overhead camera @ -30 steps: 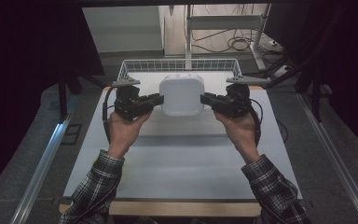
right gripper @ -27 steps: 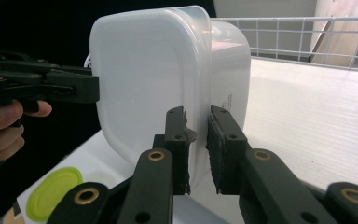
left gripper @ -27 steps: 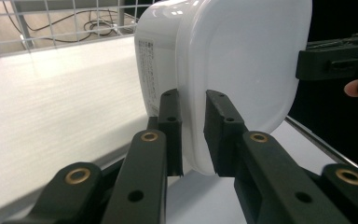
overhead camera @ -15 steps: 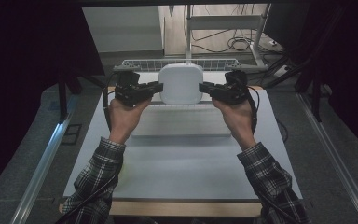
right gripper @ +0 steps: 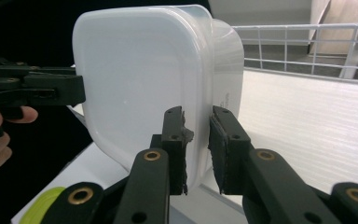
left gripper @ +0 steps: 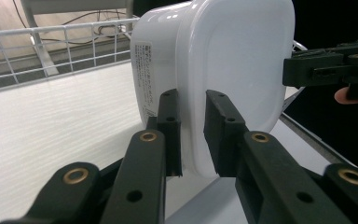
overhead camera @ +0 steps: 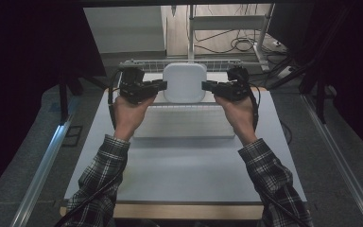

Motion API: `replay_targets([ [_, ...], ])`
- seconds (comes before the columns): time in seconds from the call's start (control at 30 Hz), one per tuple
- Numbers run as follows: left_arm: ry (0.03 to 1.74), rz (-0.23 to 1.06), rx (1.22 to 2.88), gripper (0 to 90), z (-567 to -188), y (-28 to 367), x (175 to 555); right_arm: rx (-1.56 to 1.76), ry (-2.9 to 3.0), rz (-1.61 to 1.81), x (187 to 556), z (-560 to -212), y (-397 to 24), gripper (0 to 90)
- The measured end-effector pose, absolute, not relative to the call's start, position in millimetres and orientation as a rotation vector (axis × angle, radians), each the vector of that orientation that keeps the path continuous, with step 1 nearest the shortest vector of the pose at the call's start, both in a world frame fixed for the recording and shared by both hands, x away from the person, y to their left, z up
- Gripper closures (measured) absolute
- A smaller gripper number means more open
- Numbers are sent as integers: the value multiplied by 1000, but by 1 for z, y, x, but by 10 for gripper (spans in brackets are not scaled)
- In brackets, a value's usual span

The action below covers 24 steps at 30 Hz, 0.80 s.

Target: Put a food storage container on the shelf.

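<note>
White plastic tub (overhead camera: 185,82) with its lid on, held up off the table (overhead camera: 184,165) between both grippers, over the far end near the wire basket (overhead camera: 179,64). The left gripper (overhead camera: 158,86) pinches the lid's rim on one side and the right gripper (overhead camera: 210,86) has the opposite rim. In the left gripper view the jaws sit either side of that thin lip, clamped on it, and the right gripper view shows the same on its side. So both are grasping the tub, not loose.

What bugs me is how little plastic each one actually has. It's only the edge of the lid, and smooth glossy plastic at that. If the two hands drift apart or one twists, I'd guess the lid could pop off or the rim could slide out of a jaw, and the tub drops onto the table or clips the basket wire.

Can't tell whether there's anything inside, the walls are too cloudy. If it's loaded, the weight hanging off the lid makes that slip more likely.
</note>
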<state>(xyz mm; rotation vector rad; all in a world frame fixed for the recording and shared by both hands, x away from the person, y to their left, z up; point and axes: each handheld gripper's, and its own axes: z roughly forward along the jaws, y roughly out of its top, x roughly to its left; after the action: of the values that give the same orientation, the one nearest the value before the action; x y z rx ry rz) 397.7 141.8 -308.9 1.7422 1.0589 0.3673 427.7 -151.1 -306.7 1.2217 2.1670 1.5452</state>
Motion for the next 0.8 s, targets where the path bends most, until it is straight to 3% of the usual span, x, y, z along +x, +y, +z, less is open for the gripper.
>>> replay_targets([
  [0.8,1045,435,1779,581,-316,136,416,1165,2149,1487,442,-311,-137,628],
])
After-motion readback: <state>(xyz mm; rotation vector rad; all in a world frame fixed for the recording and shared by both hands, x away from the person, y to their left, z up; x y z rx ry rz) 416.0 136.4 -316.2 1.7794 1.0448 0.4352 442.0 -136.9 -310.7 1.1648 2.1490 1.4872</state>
